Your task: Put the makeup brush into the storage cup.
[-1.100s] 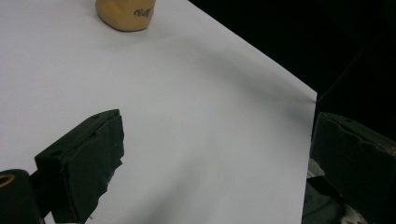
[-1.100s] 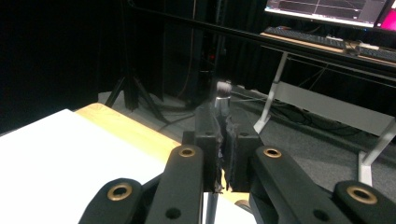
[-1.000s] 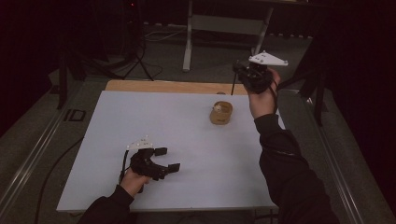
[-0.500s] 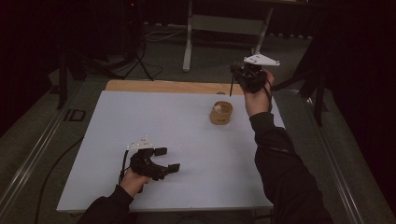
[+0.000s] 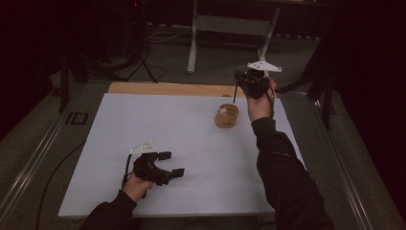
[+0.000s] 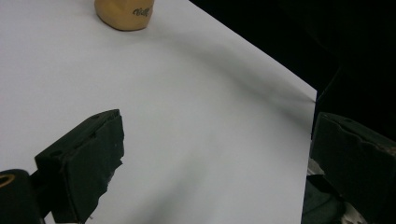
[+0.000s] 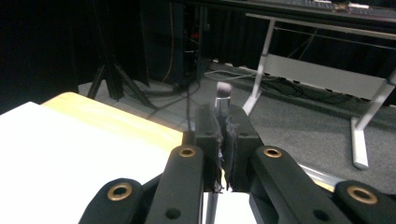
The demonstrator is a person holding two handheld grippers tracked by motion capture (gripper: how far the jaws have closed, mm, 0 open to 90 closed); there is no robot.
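In the right gripper view the two black jaws are pressed together on a slim brush. Its silver collar and dark bristle tip stick out above the pads, and a pale length of handle shows below them at 6 o'clock. The right gripper is clenched on this brush. Past it at 12 o'clock lie a grey floor and the white legs of a desk.

In the high view the right gripper is raised at the table's far right edge, about 1 o'clock from the table's centre, with its grey plate on top. A thin dark stick, the brush handle, hangs down from it. The right hand holds the gripper, and a dark sleeve runs back to the bottom edge.

Just beside that stick, toward 7 o'clock from the gripper, a small tan cup stands upright on the white table. The stick's end is near the cup's rim; whether they touch cannot be told.

The left gripper lies low near the table's near left corner, at about 7 o'clock, held by the left hand. In the left gripper view its jaws stand wide apart with nothing between them, bare white table in the gap, and the tan cup at 11 o'clock.
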